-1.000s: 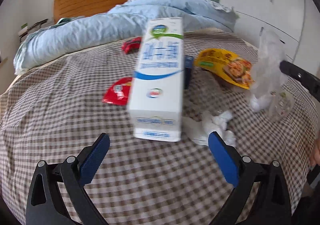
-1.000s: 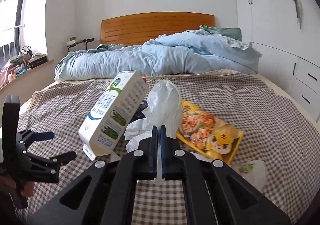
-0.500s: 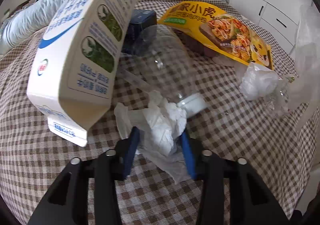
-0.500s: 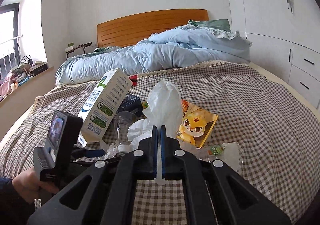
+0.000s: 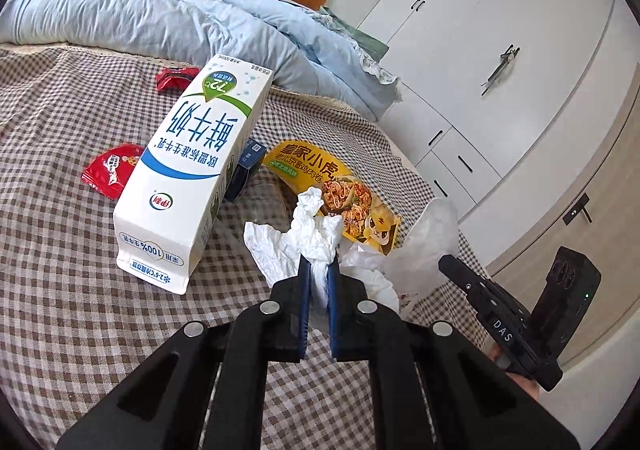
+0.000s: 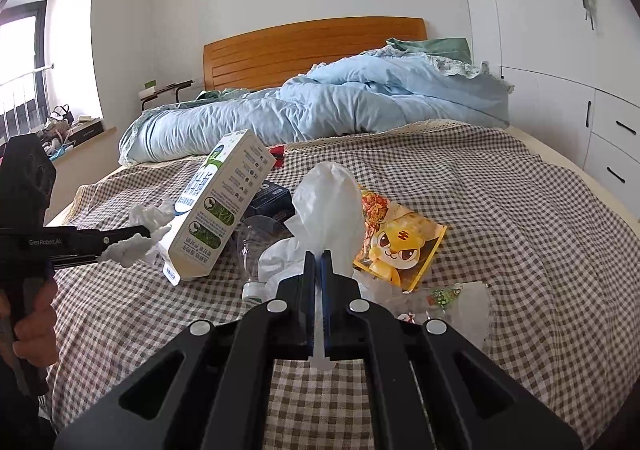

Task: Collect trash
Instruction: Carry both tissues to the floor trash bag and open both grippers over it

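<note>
My left gripper (image 5: 319,270) is shut on a crumpled white tissue (image 5: 308,234) and holds it above the checked bed; it shows at the left of the right wrist view (image 6: 132,246). My right gripper (image 6: 318,262) is shut on a thin clear plastic bag (image 6: 328,205) that stands up above its fingers; the bag also shows in the left wrist view (image 5: 432,238). On the bed lie a white milk carton (image 5: 192,173), a yellow snack pouch (image 5: 336,189), a clear bottle (image 6: 256,246), a dark blue box (image 5: 244,169) and two red wrappers (image 5: 112,169).
A blue duvet (image 6: 320,109) is heaped at the head of the bed by the wooden headboard (image 6: 312,45). White wardrobes and drawers (image 5: 500,69) stand to the right. Small clear wrappers (image 6: 452,298) lie near the bed's front right.
My left gripper has closed on the tissue beside the carton and lifted it off the bed. My right gripper has kept hold of the bag.
</note>
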Tool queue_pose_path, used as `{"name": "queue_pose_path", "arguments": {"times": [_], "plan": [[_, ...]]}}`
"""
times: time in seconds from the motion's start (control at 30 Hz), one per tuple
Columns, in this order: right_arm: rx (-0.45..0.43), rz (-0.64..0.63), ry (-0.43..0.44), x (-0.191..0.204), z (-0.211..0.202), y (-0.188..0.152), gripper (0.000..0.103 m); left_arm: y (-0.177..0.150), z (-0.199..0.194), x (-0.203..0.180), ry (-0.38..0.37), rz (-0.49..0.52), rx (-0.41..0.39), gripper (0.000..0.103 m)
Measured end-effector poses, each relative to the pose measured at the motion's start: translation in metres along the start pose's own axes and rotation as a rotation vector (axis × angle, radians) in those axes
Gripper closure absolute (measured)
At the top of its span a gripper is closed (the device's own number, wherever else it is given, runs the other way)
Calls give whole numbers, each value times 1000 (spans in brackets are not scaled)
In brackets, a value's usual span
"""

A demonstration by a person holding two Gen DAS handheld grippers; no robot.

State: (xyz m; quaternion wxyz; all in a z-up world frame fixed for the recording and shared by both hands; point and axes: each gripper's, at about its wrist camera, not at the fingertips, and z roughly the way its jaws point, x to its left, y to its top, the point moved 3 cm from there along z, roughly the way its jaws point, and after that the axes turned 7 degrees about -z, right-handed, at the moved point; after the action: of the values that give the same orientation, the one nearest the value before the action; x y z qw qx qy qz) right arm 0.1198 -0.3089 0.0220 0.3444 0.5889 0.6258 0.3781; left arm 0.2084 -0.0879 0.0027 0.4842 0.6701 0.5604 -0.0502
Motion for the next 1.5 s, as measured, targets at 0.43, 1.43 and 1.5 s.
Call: {"name": "queue_pose_path", "arguments": {"times": [0.43,1.43,1.5], "plan": [[8,28,-22,-4,-25,-24,100,-31,14,-42,84,147,32,99],[331,110,-528,-152,-263,-234,100,-282,59,-284,-124,807,292,99],[412,151,-530,-162,-263,-270,100,-303,70,-292,-122,805,346,99]]}}
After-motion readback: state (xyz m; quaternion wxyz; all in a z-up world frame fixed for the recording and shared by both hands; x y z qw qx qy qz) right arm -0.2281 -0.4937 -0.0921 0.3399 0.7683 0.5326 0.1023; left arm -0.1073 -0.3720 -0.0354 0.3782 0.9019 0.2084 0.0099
